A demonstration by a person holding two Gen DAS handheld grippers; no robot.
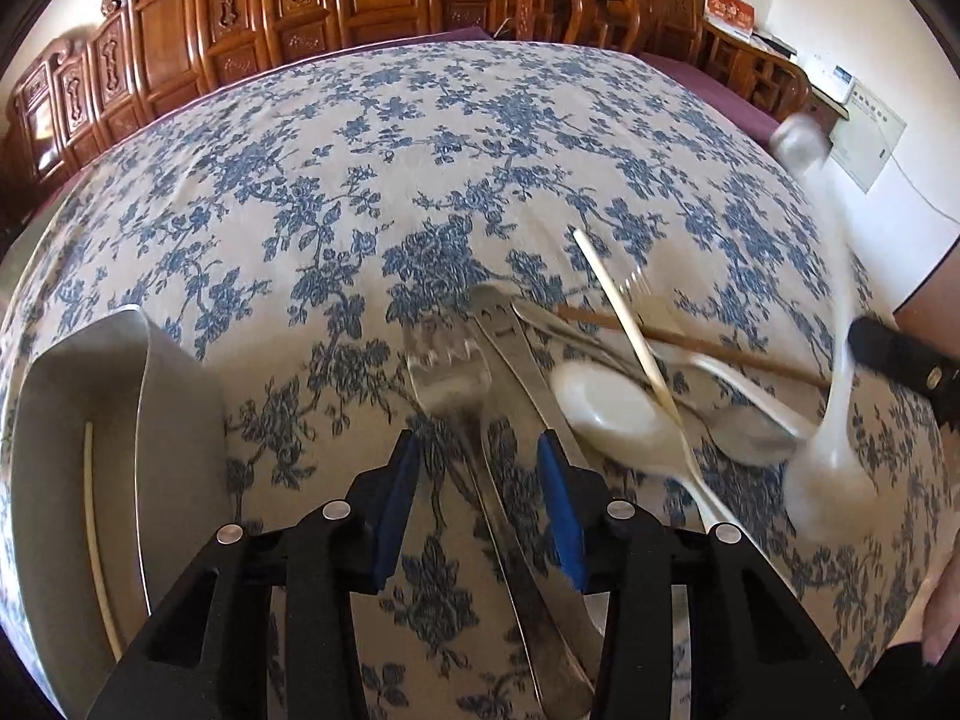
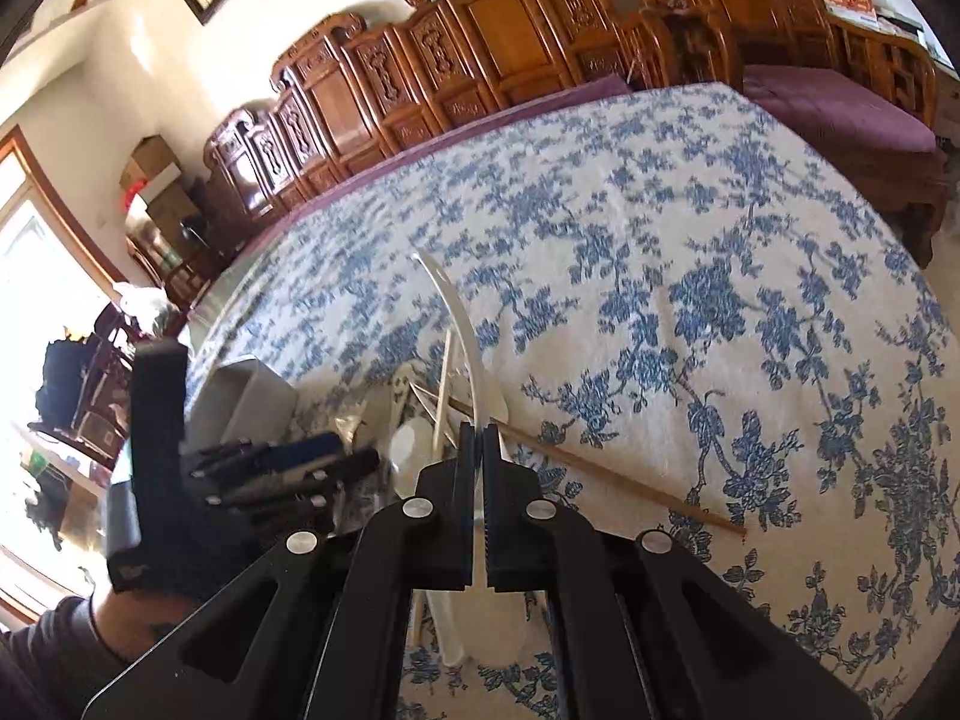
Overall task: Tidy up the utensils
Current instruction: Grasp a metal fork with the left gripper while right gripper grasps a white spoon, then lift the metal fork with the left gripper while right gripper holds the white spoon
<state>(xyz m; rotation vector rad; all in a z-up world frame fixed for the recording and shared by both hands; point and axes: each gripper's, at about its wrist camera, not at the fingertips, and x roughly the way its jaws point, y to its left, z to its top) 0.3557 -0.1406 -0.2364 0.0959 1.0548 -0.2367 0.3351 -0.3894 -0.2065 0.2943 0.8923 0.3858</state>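
A pile of utensils lies on the floral tablecloth: a metal fork, a metal knife, a white plastic spoon, a metal spoon, a white chopstick and a brown chopstick. My left gripper is open just above the fork's neck and the knife. My right gripper is shut on a white plastic spoon, lifted over the pile; it shows blurred in the left wrist view. A grey tray at the left holds one white chopstick.
The grey tray also shows in the right wrist view, beyond the left gripper. The brown chopstick lies to the right of the pile. Carved wooden chairs line the table's far edge.
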